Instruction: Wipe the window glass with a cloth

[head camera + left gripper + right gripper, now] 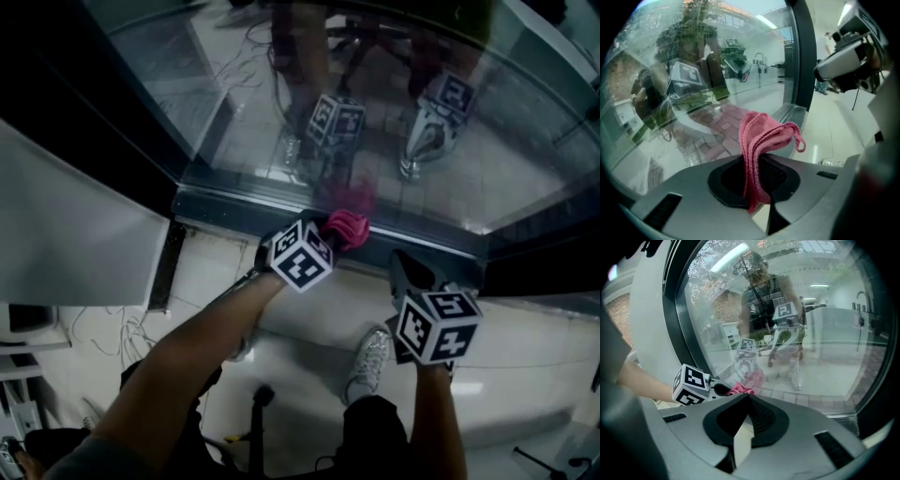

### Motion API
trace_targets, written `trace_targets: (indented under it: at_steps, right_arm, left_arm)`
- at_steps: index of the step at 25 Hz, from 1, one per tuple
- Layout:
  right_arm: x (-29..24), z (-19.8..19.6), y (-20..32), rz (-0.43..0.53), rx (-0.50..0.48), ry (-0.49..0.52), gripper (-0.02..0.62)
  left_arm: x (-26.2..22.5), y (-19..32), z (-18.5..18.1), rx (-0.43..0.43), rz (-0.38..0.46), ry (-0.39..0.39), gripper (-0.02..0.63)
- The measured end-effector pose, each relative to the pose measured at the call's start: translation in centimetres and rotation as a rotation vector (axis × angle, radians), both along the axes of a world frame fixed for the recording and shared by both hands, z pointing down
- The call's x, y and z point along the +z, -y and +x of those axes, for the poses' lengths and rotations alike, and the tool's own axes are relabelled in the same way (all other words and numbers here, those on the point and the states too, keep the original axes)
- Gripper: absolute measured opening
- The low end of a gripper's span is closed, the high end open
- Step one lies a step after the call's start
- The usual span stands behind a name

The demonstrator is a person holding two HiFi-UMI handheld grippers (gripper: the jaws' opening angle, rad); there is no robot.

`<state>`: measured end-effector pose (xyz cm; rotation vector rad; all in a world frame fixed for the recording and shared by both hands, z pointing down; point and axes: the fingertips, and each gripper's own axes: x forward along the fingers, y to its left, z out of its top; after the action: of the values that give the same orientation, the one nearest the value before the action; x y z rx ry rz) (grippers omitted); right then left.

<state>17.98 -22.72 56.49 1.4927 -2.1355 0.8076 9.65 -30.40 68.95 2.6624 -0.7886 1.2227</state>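
The left tongs [325, 236] are clamped on a pink cloth [347, 228]. In the left gripper view the two jaws press together on the folded cloth [764, 136], which stands up out of the left tongs [757, 161] with a small loop at its upper right corner. In the head view the cloth sits in the middle of the frame, right at the lower edge of the window glass [394, 122], over the dark bottom rail of the window frame [234, 208]. A faint pink reflection shows in the glass just above it. I cannot tell whether the cloth touches the glass.

The right tongs [401, 264] are lower right of the cloth in the head view, apart from it and pointing up toward the rail. In the right gripper view the right tongs [749, 399] have their jaws closed tip to tip, with nothing between them. That view also shows the left tongs [717, 390] at lower left, with their marker cube [691, 384] and the cloth [740, 390] against the base of the window glass [815, 333].

The glass [693, 70] is speckled with droplets and mirrors both tongs and the person. At the bottom of the head view, a bare forearm [178, 375] reaches in from the lower left over the pale floor [309, 314], and a light shoe [368, 364] stands on the floor.
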Motion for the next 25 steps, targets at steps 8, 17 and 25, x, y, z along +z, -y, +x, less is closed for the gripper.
trace_targets:
  at_steps: [8, 17, 25]
  right_arm:
    - [-5.2, -2.2, -2.0, 0.088, 0.012, 0.015, 0.0]
    - [-14.3, -3.5, -3.1, 0.228, 0.009, -0.024, 0.0]
    - [-22.3, -4.6, -4.3, 0.356, 0.005, -0.048, 0.0]
  left_arm:
    - [-7.9, -3.5, -0.3, 0.093, 0.106, -0.029, 0.057]
    - [-20.5, -3.4, -1.6, 0.065, 0.256, -0.124, 0.057]
    - [-30.4, -3.2, -3.4, 0.043, 0.397, -0.173, 0.057]
